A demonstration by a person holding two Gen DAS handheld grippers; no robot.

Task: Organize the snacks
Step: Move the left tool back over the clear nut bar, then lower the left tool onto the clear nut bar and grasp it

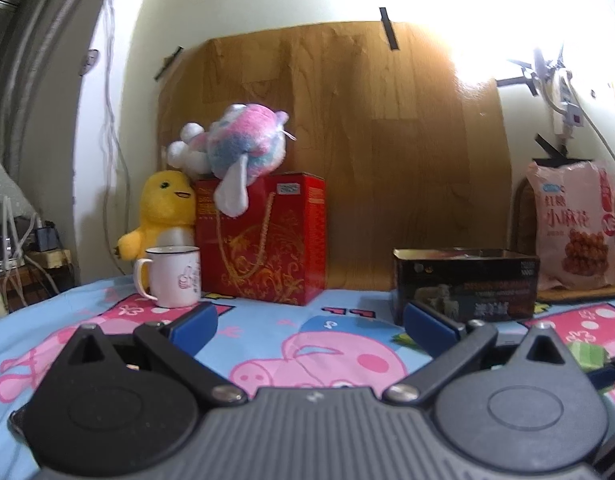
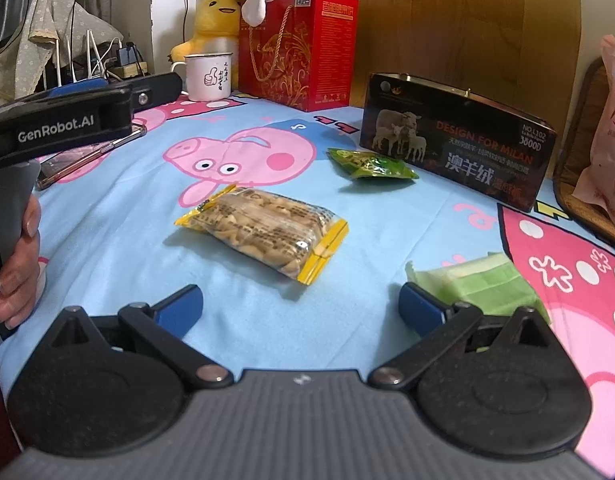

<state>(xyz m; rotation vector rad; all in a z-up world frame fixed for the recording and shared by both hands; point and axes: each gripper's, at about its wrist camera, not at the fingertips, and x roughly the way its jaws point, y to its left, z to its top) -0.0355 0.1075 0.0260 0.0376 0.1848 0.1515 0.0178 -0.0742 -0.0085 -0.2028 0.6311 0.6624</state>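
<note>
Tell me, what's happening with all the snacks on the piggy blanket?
A person is holding two grabber tools over the blanket, ready to tidy the snacks. Both the right gripper and the left gripper are open and hold nothing. The yellow-edged snack bag lies right in front of the right gripper, the small green packet sits farther back beside the black box, and a pale green pack lies by the right gripper's finger. Nothing has been picked up yet.

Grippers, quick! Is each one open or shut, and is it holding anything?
Left gripper: open, fingers wide apart, holding nothing.
Right gripper: open, holding nothing.
</note>
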